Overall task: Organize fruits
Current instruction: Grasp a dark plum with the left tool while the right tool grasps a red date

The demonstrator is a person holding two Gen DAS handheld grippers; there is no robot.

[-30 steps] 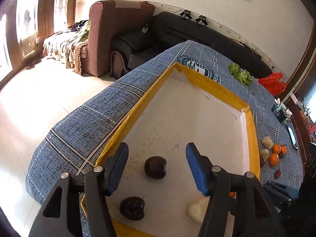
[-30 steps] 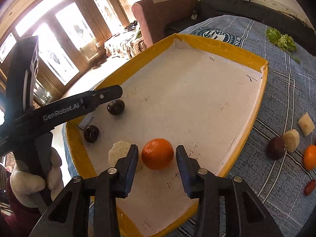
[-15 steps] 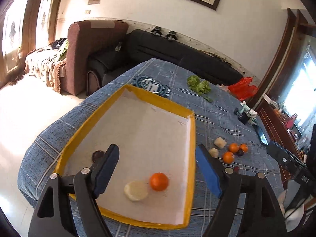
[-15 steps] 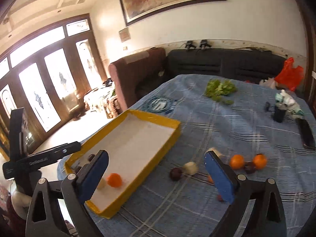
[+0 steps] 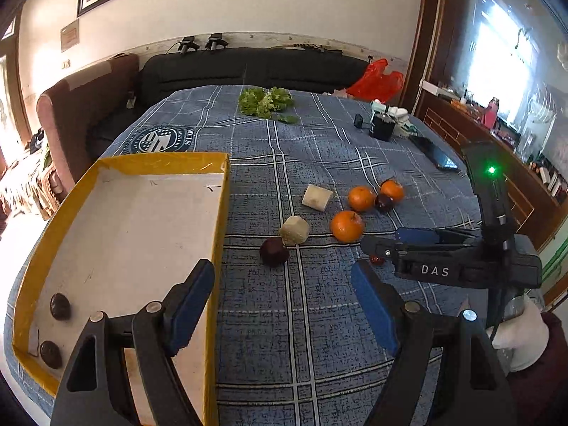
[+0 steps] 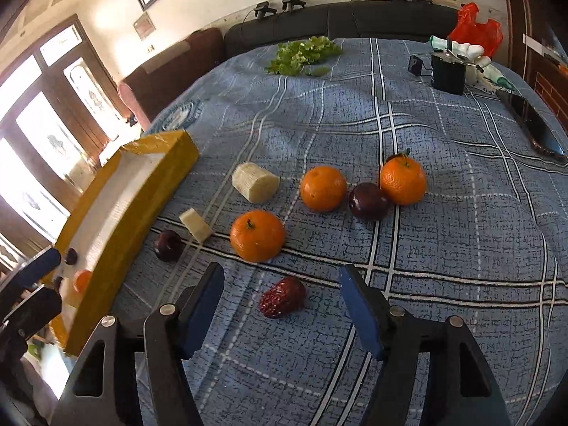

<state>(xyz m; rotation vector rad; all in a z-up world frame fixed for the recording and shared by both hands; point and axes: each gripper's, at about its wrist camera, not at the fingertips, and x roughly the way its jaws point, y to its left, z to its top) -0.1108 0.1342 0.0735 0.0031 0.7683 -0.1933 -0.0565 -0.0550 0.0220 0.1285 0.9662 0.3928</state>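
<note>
you've just swung both grippers away from the yellow tray (image 5: 220, 213), where two dark plums (image 5: 59, 306) and an orange (image 6: 82, 280) now lie, over to the loose fruit on the blue cloth. your right gripper (image 6: 280, 310) has just been closing from wide yet holds nothing, its fingers framing the red date (image 6: 282, 296) without touching. your left gripper (image 5: 284, 305) is open and empty near the dark plum (image 5: 274, 251), so the next picks look ready.

On the table's cloth (image 6: 443, 248) are counted three oranges (image 6: 257, 236), two plums (image 6: 368, 201), two pale chunks (image 6: 255, 181) and one red date (image 6: 282, 297).
</note>
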